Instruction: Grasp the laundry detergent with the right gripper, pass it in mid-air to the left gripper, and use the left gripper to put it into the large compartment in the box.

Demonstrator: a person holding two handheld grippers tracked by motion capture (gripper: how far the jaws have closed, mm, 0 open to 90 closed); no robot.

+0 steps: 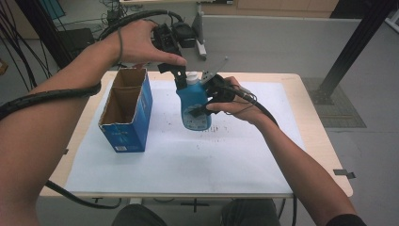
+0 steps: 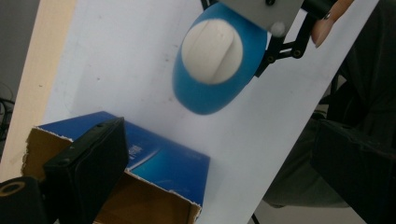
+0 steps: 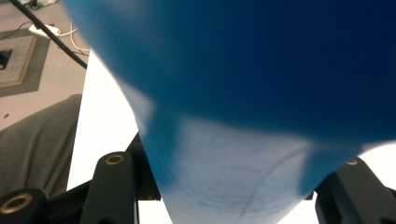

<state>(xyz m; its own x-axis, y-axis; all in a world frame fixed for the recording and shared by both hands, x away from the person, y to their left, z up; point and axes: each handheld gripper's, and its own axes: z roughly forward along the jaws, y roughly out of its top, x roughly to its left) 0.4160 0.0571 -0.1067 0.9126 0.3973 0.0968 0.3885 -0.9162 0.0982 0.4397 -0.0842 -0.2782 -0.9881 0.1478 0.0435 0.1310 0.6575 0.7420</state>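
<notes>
two grippers above the table: right gripper [image 1: 207, 96] clamps the upright blue bottle [image 1: 195, 110], right of the open box [image 1: 127, 110]; left gripper [image 1: 181, 75], apparently open and empty, hangs by its white cap [image 2: 212, 51].

The right gripper [image 1: 205, 98] clamps a blue bottle [image 1: 195, 109] with a white cap [image 1: 191, 78], held above the white mat [image 1: 188, 155]. The left gripper [image 1: 177, 73] hovers just above-left of it, the open blue carton [image 1: 126, 110] further left.
</notes>
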